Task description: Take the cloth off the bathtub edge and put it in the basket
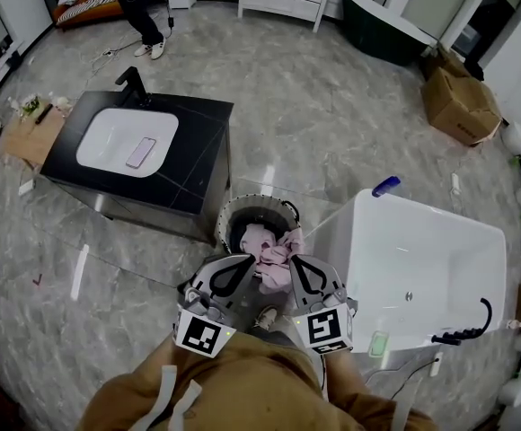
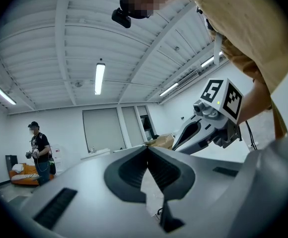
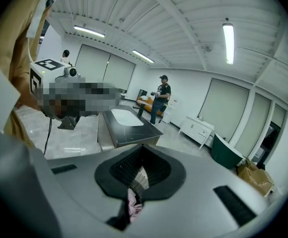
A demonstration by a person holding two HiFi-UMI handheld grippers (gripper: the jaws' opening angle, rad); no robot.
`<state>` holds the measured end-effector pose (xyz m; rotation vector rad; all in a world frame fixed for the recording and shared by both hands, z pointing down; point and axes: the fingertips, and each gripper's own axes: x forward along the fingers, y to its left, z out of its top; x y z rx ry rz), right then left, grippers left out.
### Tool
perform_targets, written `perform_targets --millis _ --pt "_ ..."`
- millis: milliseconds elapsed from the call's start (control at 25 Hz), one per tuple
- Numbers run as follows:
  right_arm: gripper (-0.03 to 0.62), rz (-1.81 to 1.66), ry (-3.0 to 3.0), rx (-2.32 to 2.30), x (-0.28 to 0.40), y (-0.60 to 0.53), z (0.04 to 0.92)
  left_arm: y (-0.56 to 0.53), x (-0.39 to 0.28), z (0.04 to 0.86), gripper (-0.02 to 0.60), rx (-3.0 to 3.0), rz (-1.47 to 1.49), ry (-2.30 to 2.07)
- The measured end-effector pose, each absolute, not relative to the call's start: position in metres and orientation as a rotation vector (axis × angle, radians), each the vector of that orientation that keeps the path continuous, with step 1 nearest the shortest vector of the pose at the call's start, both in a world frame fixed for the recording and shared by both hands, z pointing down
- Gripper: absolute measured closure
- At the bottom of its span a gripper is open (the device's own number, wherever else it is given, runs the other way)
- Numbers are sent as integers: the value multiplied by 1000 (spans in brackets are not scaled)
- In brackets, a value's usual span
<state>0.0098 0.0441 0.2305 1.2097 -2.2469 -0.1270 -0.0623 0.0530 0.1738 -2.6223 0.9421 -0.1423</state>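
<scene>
A crumpled pink cloth [image 1: 269, 251] lies in the round slatted basket [image 1: 241, 207] beside a white bathtub [image 1: 422, 212]. The left gripper [image 1: 244, 265] and right gripper [image 1: 296, 265] hover above with jaws pressed together, apparently empty. The cloth looks light and limp, best pinched at a raised fold.

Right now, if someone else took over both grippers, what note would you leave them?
Left gripper: jaws shut, empty, beside the basket.
Right gripper: jaws shut above the cloth; I cannot tell if a fold is pinched.
Cloth: piled in the basket by the bathtub; none shows on the tub's edge.
Done: cloth off the edge, in the basket.
Left: check the right jaws are free, then pull both grippers clear.
</scene>
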Motion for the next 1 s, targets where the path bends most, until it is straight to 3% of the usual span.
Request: perform_targets --millis 640,1000 --pt "588 -184 -2350 1239 -13 26 189 34 -81 152 575 -2582 -108 955" --pt "588 -182 -2477 1344 7 13 140 23 -99 137 575 -2547 -103 1024"
